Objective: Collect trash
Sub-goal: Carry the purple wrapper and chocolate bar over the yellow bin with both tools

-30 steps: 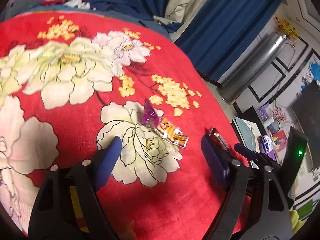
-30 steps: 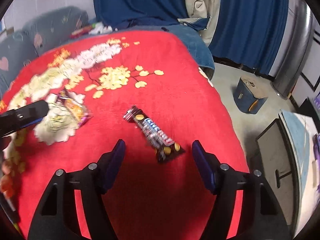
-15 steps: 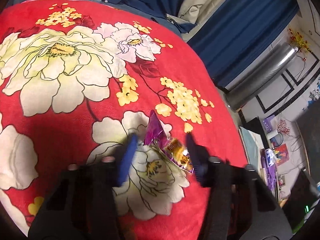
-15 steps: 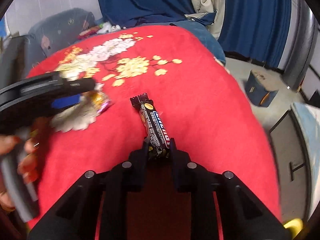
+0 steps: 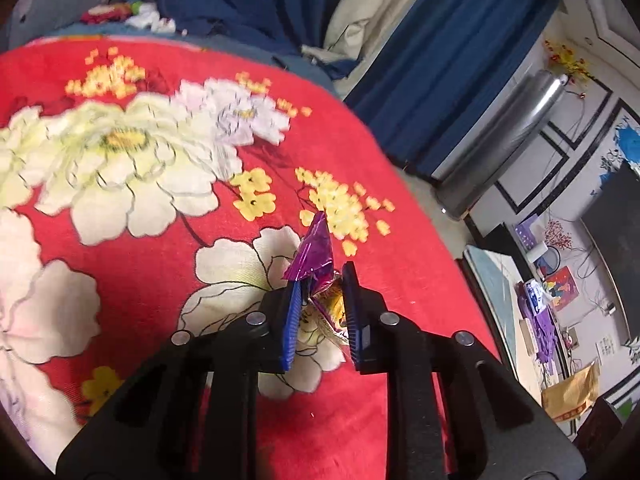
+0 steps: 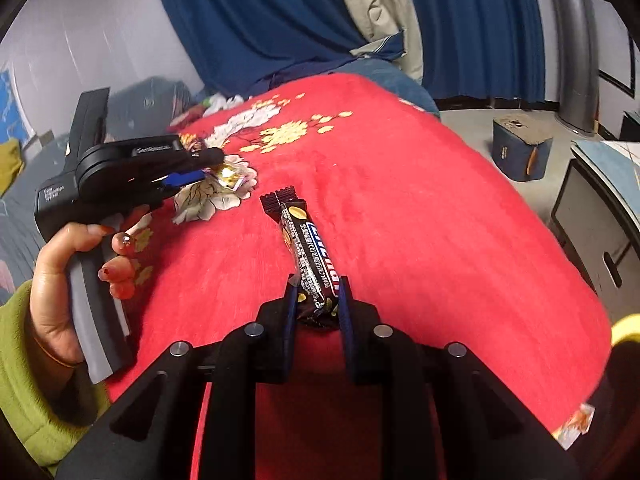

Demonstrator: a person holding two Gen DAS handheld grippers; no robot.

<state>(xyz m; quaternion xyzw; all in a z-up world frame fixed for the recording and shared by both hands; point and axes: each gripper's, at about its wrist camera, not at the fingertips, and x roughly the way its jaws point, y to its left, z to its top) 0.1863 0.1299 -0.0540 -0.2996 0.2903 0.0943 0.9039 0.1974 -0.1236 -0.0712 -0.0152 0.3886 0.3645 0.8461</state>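
- Red plush blanket (image 5: pixel 168 272) with big cream and yellow flowers covers the bed, and both pieces of trash are out on it.
- Left gripper (image 5: pixel 320 300) has its blue pads either side of a purple and gold snack wrapper (image 5: pixel 316 252); the jaws are closing on it, and the pads already touch the crinkled foil. The wrapper's purple end sticks up past the fingertips, over a cream flower.
- From the right wrist view, that same left gripper (image 6: pixel 208 168) shows at the far left, with the shiny wrapper (image 6: pixel 230 174) at its tip, near the blanket's flowered patch.
- A hand (image 6: pixel 60 280) with red-painted nails grips its grey handle, and a green sleeve (image 6: pixel 24 380) covers the wrist.
- Right gripper (image 6: pixel 318 302) is clamped together on the near end of a dark chocolate bar wrapper (image 6: pixel 308 248); the bar points away from the jaws towards the far side, its crimped end free over the plain red cloth.
- The two pieces of trash sit well apart, the bar to the right of the snack wrapper.
- Blue curtains (image 6: pixel 280 20) hang behind the bed, and a small dark blue box (image 6: pixel 520 148) stands on the floor off to the far right.
- A silver cylinder (image 5: pixel 508 136) stands by the wall on the right.
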